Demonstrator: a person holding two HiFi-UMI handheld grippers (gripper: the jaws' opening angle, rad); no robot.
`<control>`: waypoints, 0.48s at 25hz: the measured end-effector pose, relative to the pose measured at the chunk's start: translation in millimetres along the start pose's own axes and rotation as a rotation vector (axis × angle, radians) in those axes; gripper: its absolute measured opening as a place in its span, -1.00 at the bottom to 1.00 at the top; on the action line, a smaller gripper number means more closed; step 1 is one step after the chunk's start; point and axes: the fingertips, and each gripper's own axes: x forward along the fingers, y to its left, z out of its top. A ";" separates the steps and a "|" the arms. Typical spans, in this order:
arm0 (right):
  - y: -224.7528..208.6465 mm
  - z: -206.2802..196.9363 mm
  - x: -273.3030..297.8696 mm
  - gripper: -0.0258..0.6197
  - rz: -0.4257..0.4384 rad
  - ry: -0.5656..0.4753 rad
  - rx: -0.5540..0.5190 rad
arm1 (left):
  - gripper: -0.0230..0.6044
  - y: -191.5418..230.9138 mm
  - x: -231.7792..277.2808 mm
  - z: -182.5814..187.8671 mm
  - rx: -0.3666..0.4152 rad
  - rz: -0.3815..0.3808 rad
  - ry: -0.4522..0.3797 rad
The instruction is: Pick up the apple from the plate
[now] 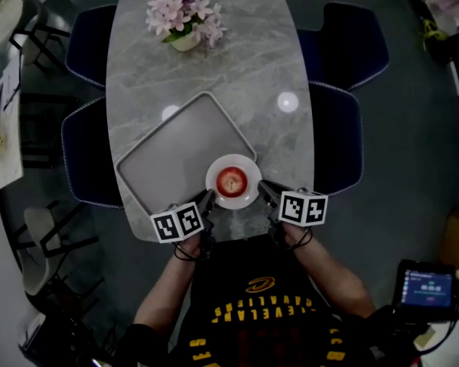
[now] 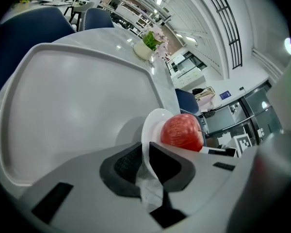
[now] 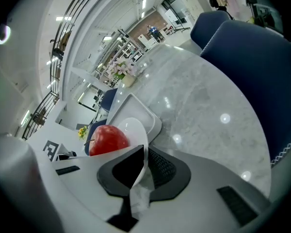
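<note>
A red apple (image 1: 231,180) lies in the middle of a small white plate (image 1: 249,193) near the table's front edge, beside the near right corner of a grey tray (image 1: 161,163). My left gripper (image 1: 208,199) is shut on the plate's left rim, and the right gripper (image 1: 265,190) is shut on its right rim. In the left gripper view the thin white rim (image 2: 146,144) stands edge-on between the dark pads of the left gripper (image 2: 144,163), with the apple (image 2: 182,131) just beyond. The right gripper view shows the same: the rim (image 3: 144,154) in the right gripper (image 3: 145,168), the apple (image 3: 106,140) behind.
A pot of pink flowers (image 1: 185,21) stands at the far end of the grey marble table (image 1: 245,75). Dark blue chairs (image 1: 344,136) line both long sides. The tray is bare and has a raised rim. The person stands at the table's near end.
</note>
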 end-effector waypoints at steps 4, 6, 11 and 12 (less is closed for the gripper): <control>-21.9 0.3 -22.1 -0.81 -0.006 -0.025 0.015 | -0.77 -21.4 13.2 -16.8 0.020 -0.008 0.018; -32.7 -0.9 -33.5 -0.81 -0.011 -0.037 0.028 | -0.77 -32.3 19.1 -25.4 0.030 -0.012 0.029; -57.2 -1.8 -58.4 -0.81 -0.024 -0.063 0.047 | -0.77 -57.8 34.1 -39.9 0.064 -0.023 0.047; -61.8 -1.1 -61.5 -0.81 -0.026 -0.068 0.048 | -0.77 -61.6 37.6 -41.8 0.071 -0.025 0.050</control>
